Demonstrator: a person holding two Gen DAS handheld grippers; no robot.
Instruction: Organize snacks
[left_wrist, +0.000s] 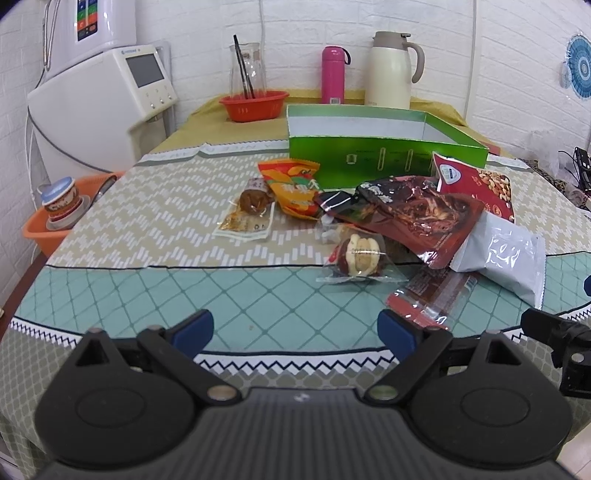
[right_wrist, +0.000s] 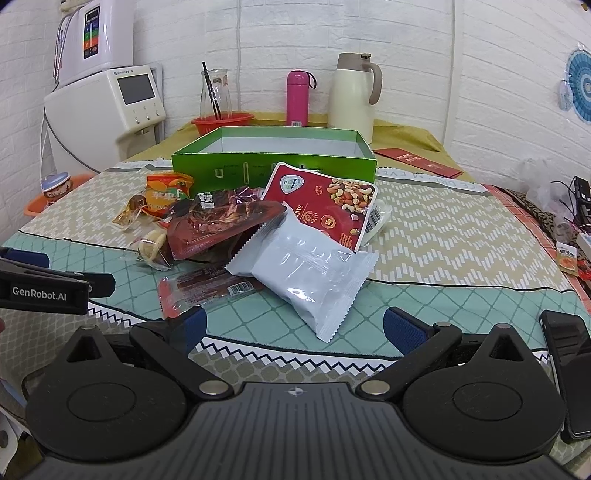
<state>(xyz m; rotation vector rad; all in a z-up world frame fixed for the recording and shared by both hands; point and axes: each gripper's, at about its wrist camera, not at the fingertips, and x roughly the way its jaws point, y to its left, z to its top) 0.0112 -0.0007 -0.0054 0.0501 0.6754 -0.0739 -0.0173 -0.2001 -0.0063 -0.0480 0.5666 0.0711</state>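
Snacks (right_wrist: 258, 236) lie heaped on the surface (right_wrist: 461, 236), just in front of the open green box (right_wrist: 273, 166), which looks like where they are meant to go. Your left claw (left_wrist: 295, 328) and right claw (right_wrist: 293, 326) both gape wide, holding nothing, poised near the surface's front edge. A grey packet (right_wrist: 306, 273) lies nearest your right claw, resting on the pile's edge, so it is likely the easy first pick. No snack can be seen inside the box.
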